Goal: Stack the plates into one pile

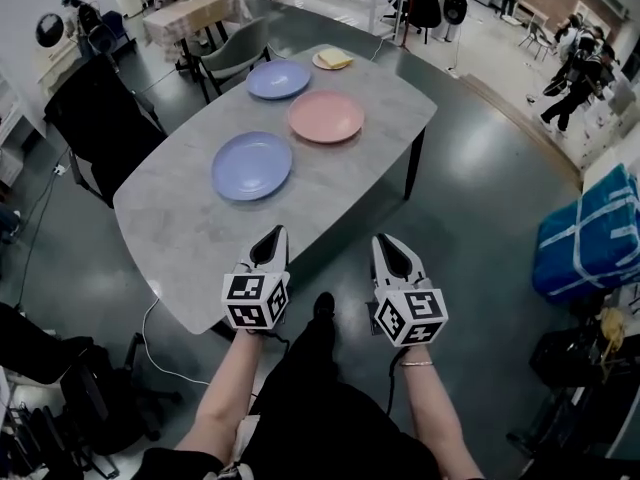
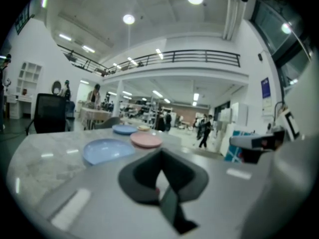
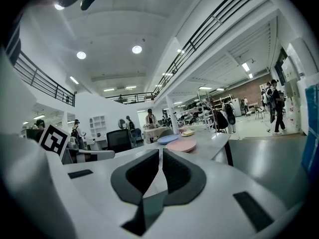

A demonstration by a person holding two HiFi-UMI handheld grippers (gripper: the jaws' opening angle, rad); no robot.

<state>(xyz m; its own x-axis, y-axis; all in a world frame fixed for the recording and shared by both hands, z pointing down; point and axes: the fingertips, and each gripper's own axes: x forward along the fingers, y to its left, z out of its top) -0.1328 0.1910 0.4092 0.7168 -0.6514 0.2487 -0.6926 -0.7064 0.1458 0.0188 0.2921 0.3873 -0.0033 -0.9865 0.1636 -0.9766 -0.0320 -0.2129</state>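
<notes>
Three plates lie apart on the grey table (image 1: 200,228): a blue plate (image 1: 252,165) nearest me, a pink plate (image 1: 326,116) beyond it to the right, and a second blue plate (image 1: 278,79) further back. My left gripper (image 1: 270,238) hovers over the table's near edge, shut and empty. Just off that edge to the right, my right gripper (image 1: 388,245) is shut with nothing in it. In the left gripper view the near blue plate (image 2: 105,150) and pink plate (image 2: 145,140) lie ahead of the shut jaws. The right gripper view shows the pink plate (image 3: 181,145) far ahead.
A small yellow plate with food (image 1: 332,59) sits at the table's far end. A black chair (image 1: 95,118) stands at the table's left, a grey chair (image 1: 235,53) behind it. A blue bag (image 1: 590,238) lies on the floor at right. People stand at the far right.
</notes>
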